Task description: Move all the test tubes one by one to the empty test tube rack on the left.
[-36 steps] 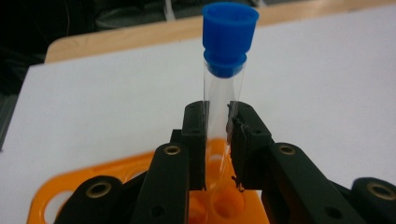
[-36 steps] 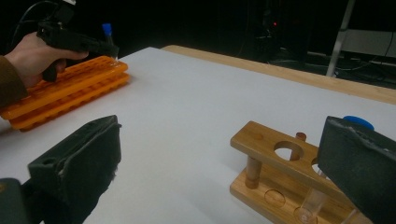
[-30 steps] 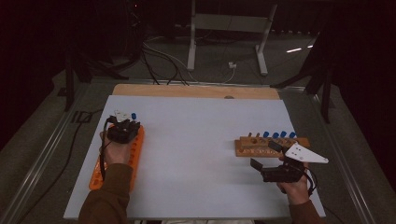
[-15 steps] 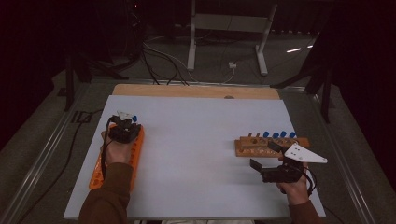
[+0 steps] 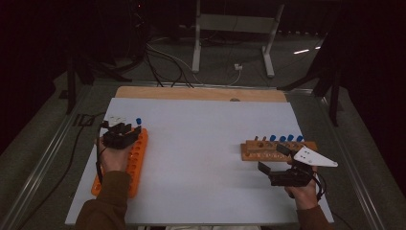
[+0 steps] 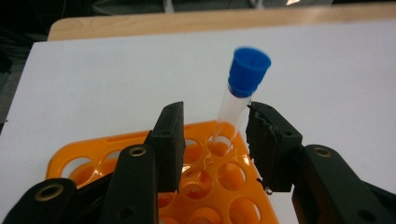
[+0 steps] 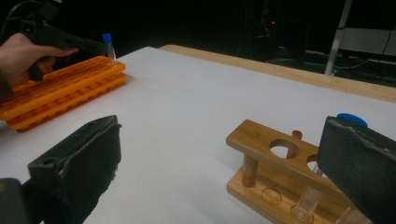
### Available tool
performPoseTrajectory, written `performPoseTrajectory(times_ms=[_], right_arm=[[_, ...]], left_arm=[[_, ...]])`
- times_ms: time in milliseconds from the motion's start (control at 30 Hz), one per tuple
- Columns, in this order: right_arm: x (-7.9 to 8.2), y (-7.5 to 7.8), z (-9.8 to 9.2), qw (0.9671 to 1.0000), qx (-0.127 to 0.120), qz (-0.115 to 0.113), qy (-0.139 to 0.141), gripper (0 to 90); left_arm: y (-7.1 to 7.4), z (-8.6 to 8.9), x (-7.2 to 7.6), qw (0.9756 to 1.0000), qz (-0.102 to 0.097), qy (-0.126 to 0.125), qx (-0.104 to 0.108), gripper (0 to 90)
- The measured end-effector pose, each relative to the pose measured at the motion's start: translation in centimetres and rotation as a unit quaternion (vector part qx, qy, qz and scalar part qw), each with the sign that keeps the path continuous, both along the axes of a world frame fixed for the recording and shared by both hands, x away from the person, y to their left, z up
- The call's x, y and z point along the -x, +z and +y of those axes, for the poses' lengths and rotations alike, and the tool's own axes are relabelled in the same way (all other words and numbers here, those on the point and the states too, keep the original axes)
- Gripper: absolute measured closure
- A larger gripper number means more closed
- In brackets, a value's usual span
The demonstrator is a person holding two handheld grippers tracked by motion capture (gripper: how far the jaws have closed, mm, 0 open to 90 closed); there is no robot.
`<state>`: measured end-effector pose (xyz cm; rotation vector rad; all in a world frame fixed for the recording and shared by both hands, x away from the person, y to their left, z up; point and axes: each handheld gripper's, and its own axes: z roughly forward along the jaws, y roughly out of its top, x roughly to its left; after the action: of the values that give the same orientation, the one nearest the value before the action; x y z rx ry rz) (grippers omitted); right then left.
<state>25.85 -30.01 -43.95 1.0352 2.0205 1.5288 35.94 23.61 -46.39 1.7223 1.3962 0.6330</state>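
A clear tube with a blue cap (image 6: 236,100) stands tilted in a far corner hole of the orange rack (image 6: 93,156). My left gripper (image 6: 212,135) has just been opening. Its jaws stand apart on either side of the tube's lower part, and the pads do not press on it. From above, the left gripper (image 5: 125,130) lies over the far end of the orange rack (image 5: 136,155), with the tube (image 5: 138,120) just beyond it. My right gripper (image 5: 270,157) is open and holds nothing, just in front of the wooden rack (image 5: 258,151). In its own view the right gripper (image 7: 219,140) frames that wooden rack (image 7: 261,140).
Several blue-capped tubes (image 5: 286,138) stand in the wooden rack's right part, and its left holes are vacant. The white board (image 5: 201,134) covers the table, with a wooden strip (image 5: 201,93) along its far edge. Metal stand legs and cables lie on the floor beyond.
The left gripper has eased slightly back toward the person, and the blue-capped tube stays standing in the orange rack. The right gripper has kept still.
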Motion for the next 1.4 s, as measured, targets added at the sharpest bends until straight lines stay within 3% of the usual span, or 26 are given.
performPoseTrajectory(times_ms=[200,367,533,700,767,900,1067,1267,1400], right_arm=[[-0.2,0.1,-0.1,1.0,0.005,0.001,-0.007,0.0],[-0.3,0.3,-0.2,0.9998,0.013,0.003,-0.016,0.0],[-0.5,0.6,-0.3,0.9996,0.019,0.004,-0.022,0.0],[-1.0,0.9,-0.5,0.9993,0.019,0.008,-0.032,0.0],[-1.1,1.1,-0.5,0.9988,0.027,0.003,-0.041,0.0],[-1.4,1.6,-0.7,0.9973,0.038,-0.01,-0.061,0.3],[-2.1,2.4,-1.4,0.9963,0.037,-0.01,-0.077,0.3],[-3.3,3.2,-2.9,0.9925,0.041,-0.011,-0.115,0.3],[-4.2,3.2,-4.4,0.9881,0.043,-0.003,-0.147,2.9]], left_arm=[[0.9,0.6,1.6,0.9988,-0.04,0.004,0.03,35.4],[1.5,1.1,2.8,0.9948,-0.051,0.003,0.088,20.9],[1.9,0.6,4.1,0.9956,-0.065,-0.005,0.067,2.3],[2.4,0.1,5.3,0.9949,-0.084,-0.011,0.055,0.7],[2.5,-0.1,5.9,0.9938,-0.101,0.002,0.047,0.6],[2.5,-0.3,6.7,0.9927,-0.114,0.005,0.039,0.7],[2.0,-0.4,7.5,0.9891,-0.135,0.007,0.059,0.7],[1.7,-0.6,7.5,0.9914,-0.119,-0.015,0.052,0.8],[1.8,-0.5,7.9,0.9915,-0.121,-0.013,0.046,0.7]])
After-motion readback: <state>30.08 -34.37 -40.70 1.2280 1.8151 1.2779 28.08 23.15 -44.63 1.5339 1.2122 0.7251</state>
